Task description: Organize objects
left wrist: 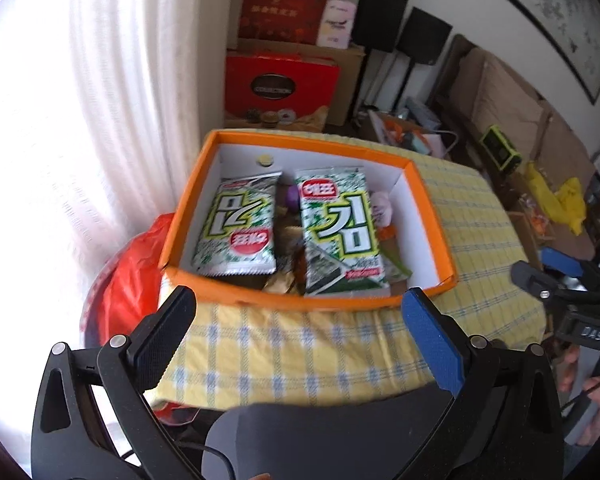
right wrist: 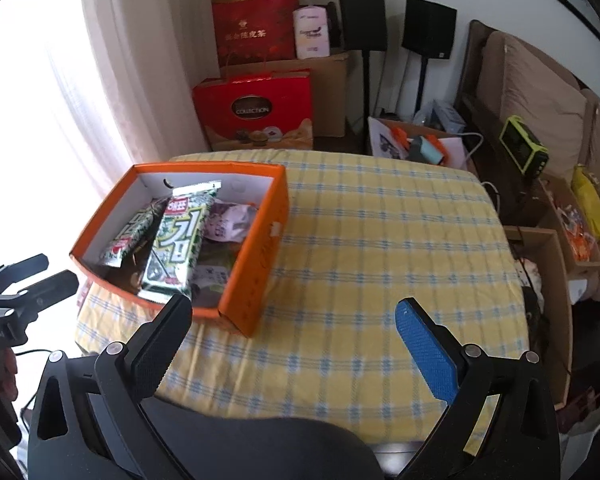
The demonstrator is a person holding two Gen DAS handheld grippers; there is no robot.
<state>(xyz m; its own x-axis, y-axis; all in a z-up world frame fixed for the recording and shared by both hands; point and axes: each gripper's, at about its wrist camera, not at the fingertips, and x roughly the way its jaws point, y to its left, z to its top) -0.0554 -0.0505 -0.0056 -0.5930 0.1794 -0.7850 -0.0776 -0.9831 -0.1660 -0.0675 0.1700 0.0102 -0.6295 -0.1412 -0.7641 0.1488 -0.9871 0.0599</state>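
Orange cardboard box (left wrist: 430, 216), white inside, sits at centre of the left wrist frame on a table under a yellow checked cloth (left wrist: 300, 344); in the right wrist frame the same box (right wrist: 256, 256) lies left of centre, near the cloth's left edge. Two green-and-white seaweed packets lie flat in it, side by side: the left packet (left wrist: 238, 228) and the right packet (left wrist: 342, 232), print running opposite ways. Between and under them, smaller wrapped snacks, partly hidden; a pale pink wrapper (left wrist: 382, 208) shows against the right wall.

Left gripper (left wrist: 298, 312) hangs low centre in its own frame, fingers spread wide, nothing between them, tips just short of the box's near wall. Right gripper (right wrist: 294, 320) likewise spread and empty, over bare cloth to the lower right of the box.

Red plastic bag (left wrist: 128, 280) at the table's left edge. Red gift box (right wrist: 256, 112) upper centre, on the floor beyond the table.
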